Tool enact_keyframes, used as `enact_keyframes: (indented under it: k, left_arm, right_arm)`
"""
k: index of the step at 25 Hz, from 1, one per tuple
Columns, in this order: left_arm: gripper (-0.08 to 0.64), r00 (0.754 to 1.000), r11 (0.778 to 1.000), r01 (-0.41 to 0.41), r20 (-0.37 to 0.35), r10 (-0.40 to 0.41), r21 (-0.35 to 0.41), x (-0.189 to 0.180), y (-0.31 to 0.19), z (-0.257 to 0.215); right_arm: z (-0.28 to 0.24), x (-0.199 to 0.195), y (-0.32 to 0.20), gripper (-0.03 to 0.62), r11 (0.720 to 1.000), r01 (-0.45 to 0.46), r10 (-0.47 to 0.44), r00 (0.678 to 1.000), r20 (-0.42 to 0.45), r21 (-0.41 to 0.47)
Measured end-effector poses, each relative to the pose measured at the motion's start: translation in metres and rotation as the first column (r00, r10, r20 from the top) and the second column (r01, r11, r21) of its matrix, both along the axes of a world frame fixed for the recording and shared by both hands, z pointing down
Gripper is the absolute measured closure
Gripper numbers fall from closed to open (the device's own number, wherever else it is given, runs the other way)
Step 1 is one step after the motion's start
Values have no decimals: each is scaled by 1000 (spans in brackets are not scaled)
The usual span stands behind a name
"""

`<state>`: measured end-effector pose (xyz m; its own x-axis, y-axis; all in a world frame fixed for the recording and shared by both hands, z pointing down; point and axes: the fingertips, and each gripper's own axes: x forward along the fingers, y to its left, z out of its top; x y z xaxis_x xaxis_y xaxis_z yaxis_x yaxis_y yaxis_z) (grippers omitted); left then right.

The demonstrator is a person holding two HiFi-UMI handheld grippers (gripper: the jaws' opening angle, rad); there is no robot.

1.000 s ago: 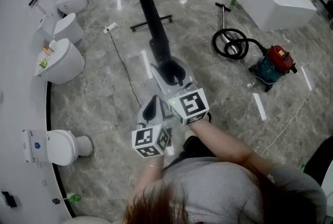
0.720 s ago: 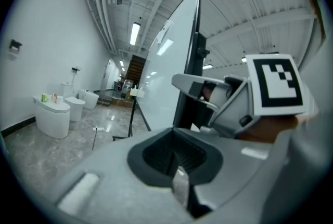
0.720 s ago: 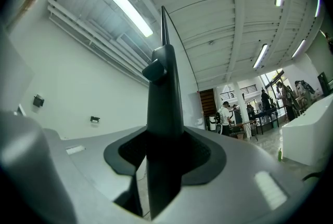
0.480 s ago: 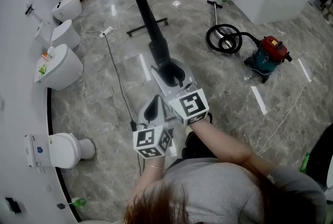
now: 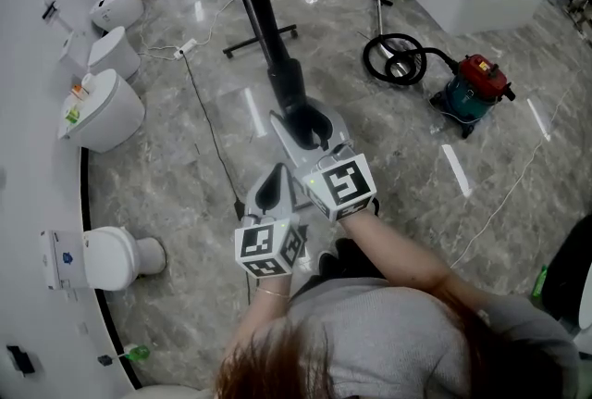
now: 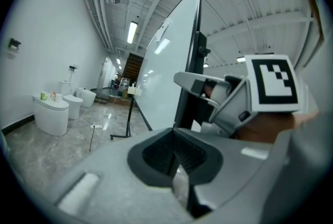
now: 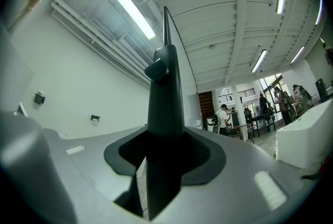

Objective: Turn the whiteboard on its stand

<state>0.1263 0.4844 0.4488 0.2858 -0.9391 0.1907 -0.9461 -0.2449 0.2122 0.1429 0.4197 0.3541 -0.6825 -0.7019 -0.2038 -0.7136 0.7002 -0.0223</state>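
The right tool (image 5: 305,124) pinched the dark edge of the whiteboard (image 5: 257,8), which stood upright on its stand (image 5: 262,39) on the marble floor (image 5: 185,166). The left tool (image 5: 271,191) hung just beside the right one, nearer the person. Its jaws seemed pressed together with nothing between them.

Head camera: high, steeply down onto floor (image 5: 139,175).
Left camera: close, roughly level, facing whiteboard (image 6: 169,62).
Right camera: close, tilted up its edge.
Shared: whiteboard.
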Motion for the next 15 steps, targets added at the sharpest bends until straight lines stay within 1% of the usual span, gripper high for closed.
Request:
enact_keyframes:
  k: [4, 7, 11, 13, 15]
  left_arm:
    - [565, 1000, 1000, 19, 3, -19, 13, 4, -4, -4]
    - [565, 1000, 1000, 27, -10, -27, 9, 4, -4, -9]
    - [565, 999, 999, 39, -3, -39, 13, 6, -4, -11]
    - [565, 999, 999, 48, 0, -48, 18, 5, -5, -12]
    - [565, 998, 998, 57, 3, -57, 23, 4, -7, -13]
  right_arm:
    - [2, 5, 9, 423, 1000, 18, -18, 1000, 8, -14]
    - [1, -2, 12, 378, 999, 42, -42, 999, -18, -21]
    - [4, -8, 15, 339, 998, 58, -59, 996, -63, -15]
    - [7, -6, 15, 338, 998, 60, -61, 996, -71, -11]
    - [8, -2, 12, 360, 998, 58, -59, 995, -77, -11]
